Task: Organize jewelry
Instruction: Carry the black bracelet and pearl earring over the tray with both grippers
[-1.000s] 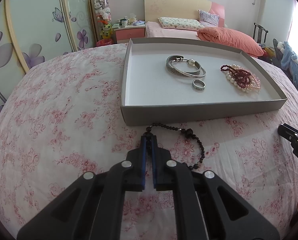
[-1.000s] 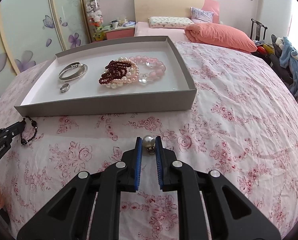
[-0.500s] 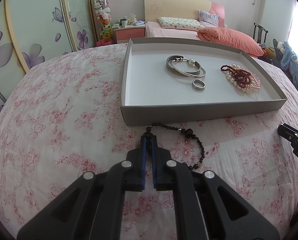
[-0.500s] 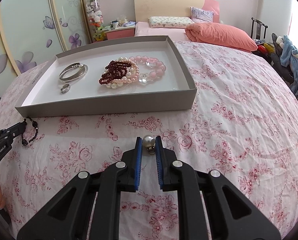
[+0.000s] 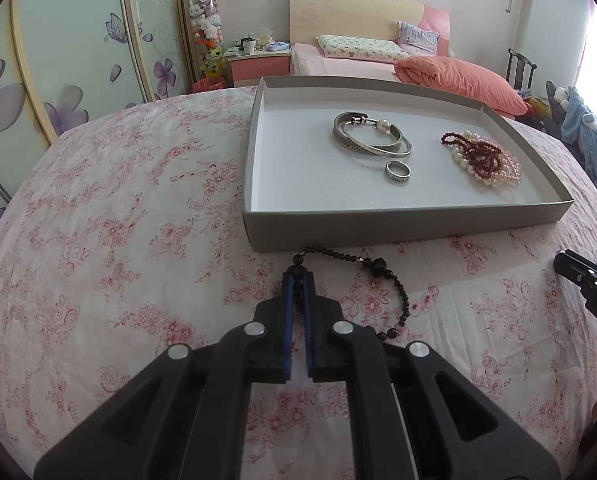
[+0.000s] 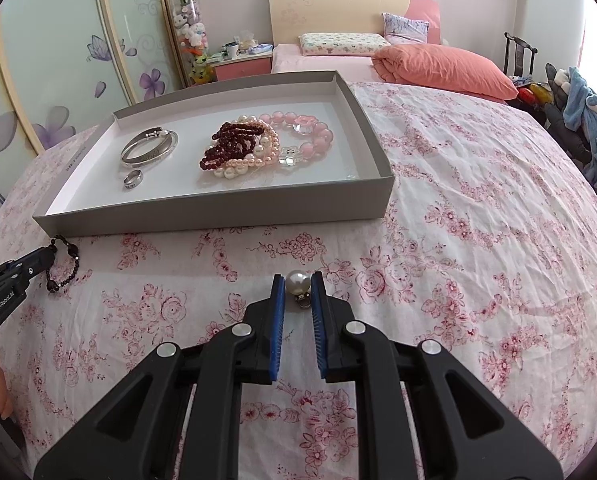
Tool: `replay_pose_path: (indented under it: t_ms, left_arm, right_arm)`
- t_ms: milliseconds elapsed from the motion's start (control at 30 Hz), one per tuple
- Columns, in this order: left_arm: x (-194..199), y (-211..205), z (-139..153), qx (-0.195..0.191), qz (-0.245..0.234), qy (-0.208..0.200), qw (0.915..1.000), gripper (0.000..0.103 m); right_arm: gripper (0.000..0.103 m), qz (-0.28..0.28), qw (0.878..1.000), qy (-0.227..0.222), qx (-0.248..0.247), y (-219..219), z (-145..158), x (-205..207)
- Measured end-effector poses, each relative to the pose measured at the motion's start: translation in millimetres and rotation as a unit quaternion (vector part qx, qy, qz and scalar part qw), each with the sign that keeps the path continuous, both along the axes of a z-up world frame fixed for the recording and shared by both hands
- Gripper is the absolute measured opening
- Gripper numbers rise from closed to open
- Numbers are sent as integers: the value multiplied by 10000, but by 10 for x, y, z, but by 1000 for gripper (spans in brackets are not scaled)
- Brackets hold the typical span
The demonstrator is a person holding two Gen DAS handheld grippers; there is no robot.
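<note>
My left claw (image 5: 297,280) is pinched together on the near end of a string of small black beads (image 5: 378,276). The rest of that bracelet loops off to the right of the claw across the pink-flowered bedspread (image 5: 118,240). Straight ahead of the claw, just past the beads, stands the near wall of the shallow grey cardboard tray (image 5: 378,222), its long axis running crosswise to my fingers. So the beads must go up and forward over that wall, I judge.

My right claw (image 6: 297,286) is clamped on a round white pearl with a small metal fitting (image 6: 297,283), low over the bedspread. The tray lies ahead and to the left of this claw, well apart from it.

Inside the tray lie silver bangles (image 5: 368,140), a silver ring (image 5: 397,172), dark red and pearl strands (image 6: 238,148) and a pink bead bracelet (image 6: 310,136). The left claw is the nearer one to the tray, and the bare floor at the tray's left end sits right in front of it.
</note>
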State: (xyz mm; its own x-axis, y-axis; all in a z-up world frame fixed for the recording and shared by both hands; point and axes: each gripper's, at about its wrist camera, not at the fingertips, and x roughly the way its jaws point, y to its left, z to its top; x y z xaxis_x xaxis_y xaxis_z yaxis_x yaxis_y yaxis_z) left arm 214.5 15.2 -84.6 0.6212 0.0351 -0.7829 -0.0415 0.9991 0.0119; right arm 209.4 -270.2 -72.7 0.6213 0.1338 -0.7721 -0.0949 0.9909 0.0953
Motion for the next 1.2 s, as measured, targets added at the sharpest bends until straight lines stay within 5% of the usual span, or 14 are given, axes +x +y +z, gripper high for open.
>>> replay_pose_path:
  t_ms: [600,1200]
  left_arm:
    - [-386,12,384,-694,-338,-714,9945,6]
    - [-659,-248,648,-364,-597,-1361,9882,6]
  right_arm:
    - [14,333,9974,-452,443,114,298,-255]
    - [14,582,9880,-1395,324,259,585,-492]
